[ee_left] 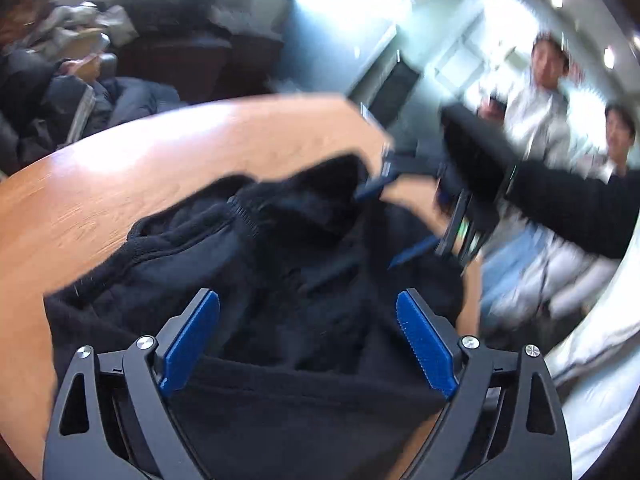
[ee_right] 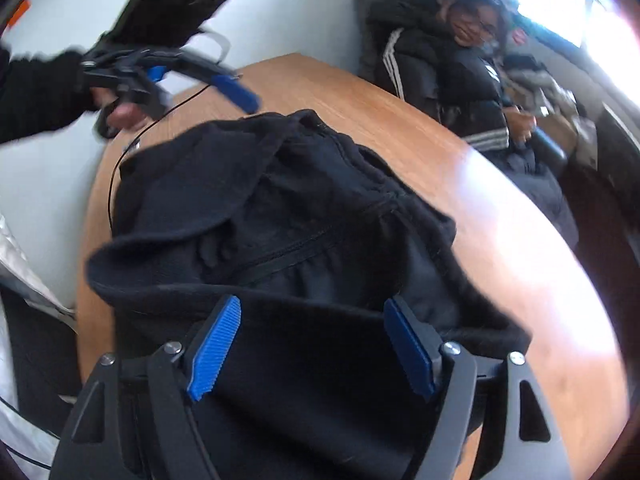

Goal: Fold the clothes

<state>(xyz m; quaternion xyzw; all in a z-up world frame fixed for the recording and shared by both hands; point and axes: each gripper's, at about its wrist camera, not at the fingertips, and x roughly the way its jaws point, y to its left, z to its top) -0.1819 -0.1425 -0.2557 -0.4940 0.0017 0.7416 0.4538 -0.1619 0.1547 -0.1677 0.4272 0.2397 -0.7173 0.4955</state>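
A black fleece garment [ee_left: 288, 264] lies crumpled on a round wooden table [ee_left: 160, 160]; it also shows in the right wrist view [ee_right: 280, 220] with a zipper across it. My left gripper [ee_left: 308, 308] is open just above the near part of the garment. My right gripper [ee_right: 312, 312] is open over the garment's near edge. In the left wrist view the right gripper [ee_left: 396, 216] hovers open at the garment's far side. In the right wrist view the left gripper [ee_right: 208, 76] is in the air beyond the garment's far edge, held by a hand in a black sleeve.
The table [ee_right: 500, 248] has bare wood around the garment. A thin black cable [ee_right: 120, 160] runs off its far left edge. A seated person in a black jacket [ee_right: 460, 80] is beyond the table. Two people [ee_left: 552, 92] stand at the right. Dark clothes [ee_left: 60, 112] pile at the left.
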